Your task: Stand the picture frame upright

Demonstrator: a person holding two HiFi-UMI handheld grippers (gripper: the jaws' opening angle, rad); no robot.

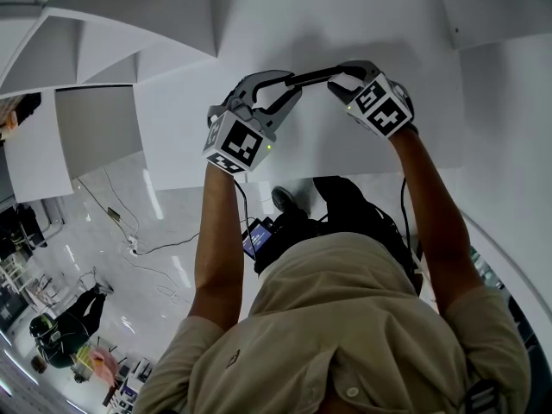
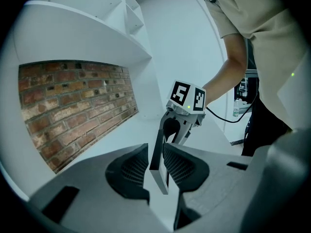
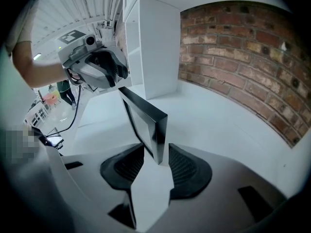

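Note:
The picture frame (image 1: 308,78) is a thin black frame that stands on edge on the white table (image 1: 371,24), and from the head view it is a dark bar between both grippers. My left gripper (image 2: 158,166) is shut on one end of the picture frame (image 2: 156,152), with both pads against it. My right gripper (image 3: 156,166) is at the other end. Its jaws are open around the picture frame (image 3: 154,127), and a narrow gap shows beside the right pad. From above, the left gripper (image 1: 291,89) and the right gripper (image 1: 343,80) face each other.
A brick wall panel (image 2: 73,106) stands behind the table. White shelf units (image 3: 155,42) rise at the table's far side. The table's near edge (image 1: 259,181) is by the person's body, and below it cables lie on the floor (image 1: 138,248).

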